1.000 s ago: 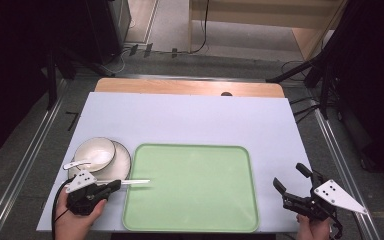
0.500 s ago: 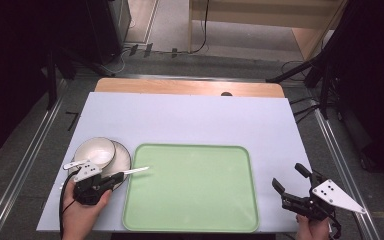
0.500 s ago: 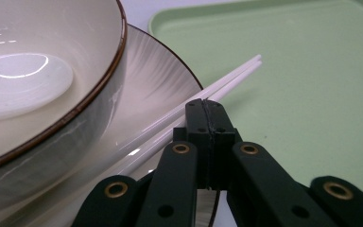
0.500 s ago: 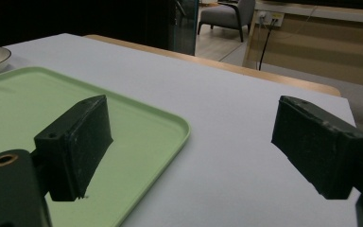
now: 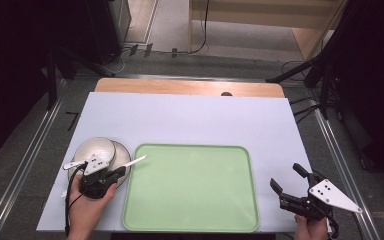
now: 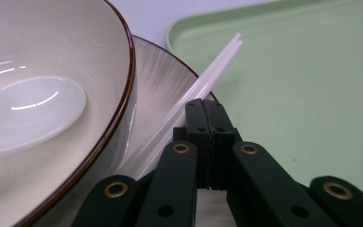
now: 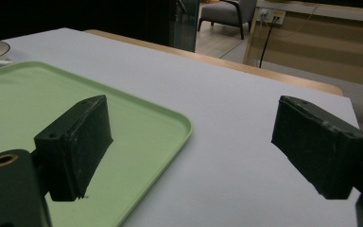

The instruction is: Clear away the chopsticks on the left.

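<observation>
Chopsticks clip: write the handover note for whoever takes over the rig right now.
Left gripper: shut on the white chopsticks, tips out over the near-left corner of the green tray.
Right gripper: open, holding nothing, low at the tray's right.
Bowl with a white spoon sits on a plate, left of the tray.
Done: chopsticks gripped.
Left, probably: lay them on the tray, which holds nothing yet.

A pale green tray [image 5: 190, 192] lies flat on the white counter [image 5: 190, 120], between the two sets of fingers. A cream bowl [image 5: 94, 150] holding a white spoon [image 6: 28, 113] sits on a saucer [image 6: 163, 80] just left of the left fingers, touching nothing else.
</observation>
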{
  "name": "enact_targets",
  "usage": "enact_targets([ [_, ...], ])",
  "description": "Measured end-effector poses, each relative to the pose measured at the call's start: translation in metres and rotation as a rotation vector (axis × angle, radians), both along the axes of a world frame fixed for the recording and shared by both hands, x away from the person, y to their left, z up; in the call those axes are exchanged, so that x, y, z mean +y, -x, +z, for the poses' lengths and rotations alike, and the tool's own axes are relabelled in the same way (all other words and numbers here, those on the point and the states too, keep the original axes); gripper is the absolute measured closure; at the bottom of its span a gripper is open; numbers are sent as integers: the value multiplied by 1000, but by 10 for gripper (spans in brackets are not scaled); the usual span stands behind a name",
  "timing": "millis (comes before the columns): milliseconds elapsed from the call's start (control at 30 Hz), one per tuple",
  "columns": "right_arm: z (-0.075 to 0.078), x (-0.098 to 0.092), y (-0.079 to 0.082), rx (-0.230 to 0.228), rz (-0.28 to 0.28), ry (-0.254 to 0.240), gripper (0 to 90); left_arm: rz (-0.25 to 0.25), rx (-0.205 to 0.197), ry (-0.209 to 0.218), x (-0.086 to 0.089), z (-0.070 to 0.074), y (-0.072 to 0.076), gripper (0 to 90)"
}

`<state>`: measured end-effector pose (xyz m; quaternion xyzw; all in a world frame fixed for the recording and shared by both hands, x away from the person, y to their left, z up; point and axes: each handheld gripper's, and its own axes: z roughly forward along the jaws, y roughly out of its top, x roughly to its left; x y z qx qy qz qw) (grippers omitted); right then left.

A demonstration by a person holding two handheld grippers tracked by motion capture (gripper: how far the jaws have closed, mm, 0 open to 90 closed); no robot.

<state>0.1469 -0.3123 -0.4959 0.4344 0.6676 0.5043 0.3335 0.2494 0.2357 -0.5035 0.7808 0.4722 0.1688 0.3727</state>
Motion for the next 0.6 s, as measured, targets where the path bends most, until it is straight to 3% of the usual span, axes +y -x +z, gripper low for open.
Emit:
enact_targets([
  [200,0,0,1,2,-2,6,129,21,-10,-62,-11,-2,-7,900],
  [367,-1,1,0,5,1,11,129,37,9,-110,-17,-3,-10,900],
  [433,-1,2,0,7,0,13,129,20,17,-93,-14,-1,-9,899],
  [500,0,2,1,5,0,17,129,-15,-2,-64,-8,4,-5,831],
  [533,0,2,1,5,-1,18,129,-45,22,-41,-4,8,-2,781],
  [567,0,1,1,2,-1,18,129,-65,93,-6,2,12,0,782],
  [600,1,1,2,-1,-1,19,129,-88,125,27,10,18,3,779],
])
